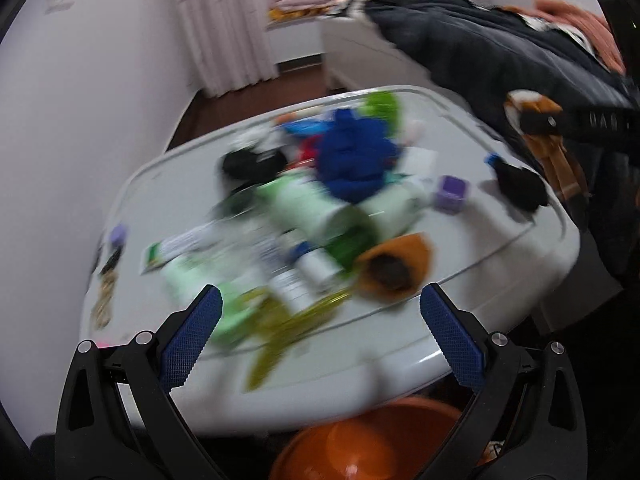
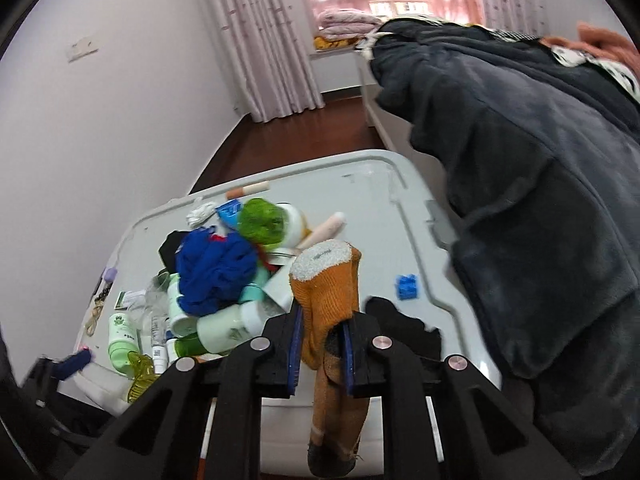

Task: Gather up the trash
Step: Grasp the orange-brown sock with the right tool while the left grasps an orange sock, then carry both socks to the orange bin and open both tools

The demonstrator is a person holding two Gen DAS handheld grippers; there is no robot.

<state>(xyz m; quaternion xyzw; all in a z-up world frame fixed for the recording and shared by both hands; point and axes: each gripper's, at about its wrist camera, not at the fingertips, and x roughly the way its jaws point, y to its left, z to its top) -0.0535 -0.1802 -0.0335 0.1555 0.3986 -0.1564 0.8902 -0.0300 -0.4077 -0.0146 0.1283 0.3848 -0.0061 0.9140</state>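
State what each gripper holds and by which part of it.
The right gripper is shut on the orange sock, pinched around its middle, with the cuff above and the dark toe hanging below. The left gripper is open and holds nothing.

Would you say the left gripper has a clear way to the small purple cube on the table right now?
Probably yes. The left gripper is open and empty, and the purple cube sits apart from the pile on bare white table, with nothing on top, though the view is blurred.
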